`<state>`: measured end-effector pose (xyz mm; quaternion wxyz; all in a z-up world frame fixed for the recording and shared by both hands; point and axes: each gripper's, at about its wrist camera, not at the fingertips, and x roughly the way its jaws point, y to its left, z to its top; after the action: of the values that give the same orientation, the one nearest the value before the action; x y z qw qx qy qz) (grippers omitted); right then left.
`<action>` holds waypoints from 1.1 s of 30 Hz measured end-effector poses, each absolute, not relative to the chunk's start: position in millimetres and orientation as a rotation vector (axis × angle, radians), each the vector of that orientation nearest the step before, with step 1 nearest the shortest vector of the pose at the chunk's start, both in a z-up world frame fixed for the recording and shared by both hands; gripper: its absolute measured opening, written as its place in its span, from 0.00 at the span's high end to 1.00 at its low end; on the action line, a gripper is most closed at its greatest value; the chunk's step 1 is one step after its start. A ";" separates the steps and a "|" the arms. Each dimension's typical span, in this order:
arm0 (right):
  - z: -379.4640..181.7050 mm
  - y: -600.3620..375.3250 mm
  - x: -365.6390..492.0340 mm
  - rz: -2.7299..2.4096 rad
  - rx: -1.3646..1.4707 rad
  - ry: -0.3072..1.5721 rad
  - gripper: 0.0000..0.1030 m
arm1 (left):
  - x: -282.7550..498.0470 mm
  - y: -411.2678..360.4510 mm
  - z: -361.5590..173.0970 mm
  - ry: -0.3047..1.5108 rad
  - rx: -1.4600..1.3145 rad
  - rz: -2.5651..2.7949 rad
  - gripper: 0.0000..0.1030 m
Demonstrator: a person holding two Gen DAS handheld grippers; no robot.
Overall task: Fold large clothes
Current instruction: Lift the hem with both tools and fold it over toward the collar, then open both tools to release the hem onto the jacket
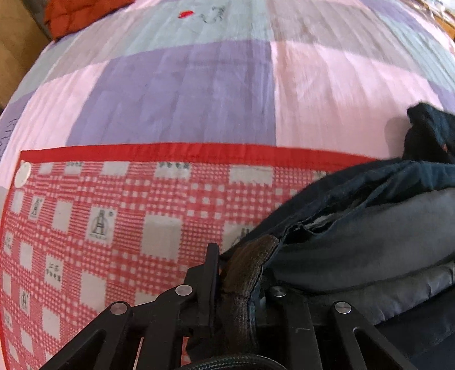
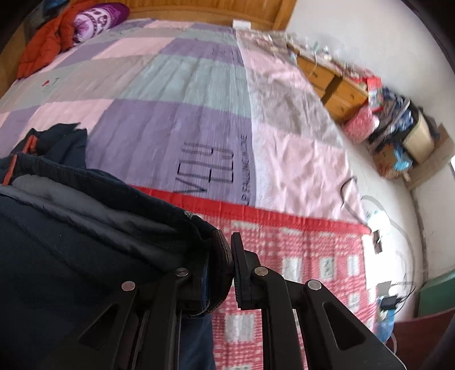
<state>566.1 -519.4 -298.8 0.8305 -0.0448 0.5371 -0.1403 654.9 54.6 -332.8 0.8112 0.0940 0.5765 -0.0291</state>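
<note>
The dark navy padded jacket hangs bunched between the two tools, over the near end of the bed, its grey lining showing and no tidy fold in it yet, so I'd judge the folding barely begun: it must be laid flat and doubled over before anything counts as done. The left gripper is clamped on a ribbed knit cuff or hem band; the right gripper pinches a similar ribbed edge at the garment's other side. Beneath lies a red-and-white checked blanket with a red border, and toward twelve o'clock the pink, purple and grey patchwork bedsheet. At eleven o'clock sit an orange quilted garment and a purple patterned pillow; at two o'clock, a wooden drawer unit and floor clutter.
</note>
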 end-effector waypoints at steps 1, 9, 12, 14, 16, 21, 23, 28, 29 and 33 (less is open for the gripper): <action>-301.7 -519.7 566.1 -0.300 -0.089 1.141 0.83 | 653.8 53.0 -334.1 1.233 0.204 -0.081 0.79; -261.1 -528.8 552.5 -0.284 -0.139 1.044 0.29 | 648.8 105.4 -300.2 1.222 0.001 -0.167 0.18; -224.6 -524.8 537.1 -0.279 -0.138 0.959 0.29 | 634.8 115.8 -273.2 1.158 -0.033 -0.208 0.17; -207.6 -504.2 522.2 -0.244 -0.209 0.913 0.29 | 617.7 108.2 -256.6 1.106 0.027 -0.231 0.16; -193.9 -469.5 495.9 -0.201 -0.318 0.853 0.29 | 605.1 100.9 -248.7 1.088 0.053 -0.257 0.13; -188.2 -415.9 451.7 -0.083 -0.270 0.799 0.26 | 642.8 102.9 -256.2 1.230 -0.203 -0.286 0.11; -199.8 -393.4 442.2 -0.031 -0.266 0.819 0.26 | 646.5 101.1 -243.6 1.191 -0.267 -0.279 0.11; -247.8 -343.9 430.7 0.046 -0.246 0.934 0.26 | 595.9 60.4 -210.4 1.048 -0.026 -0.334 0.11; -256.5 -337.7 428.6 0.048 -0.239 0.952 0.26 | 573.3 47.8 -209.7 1.022 0.051 -0.355 0.11; -297.0 -324.9 434.2 0.001 -0.195 1.037 0.26 | 498.5 10.9 -235.5 1.027 0.129 -0.456 0.11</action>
<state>434.2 -324.9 -297.0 0.8641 -0.0929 0.4946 0.0005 498.5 10.9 -235.5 0.8443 0.0613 0.4866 -0.2162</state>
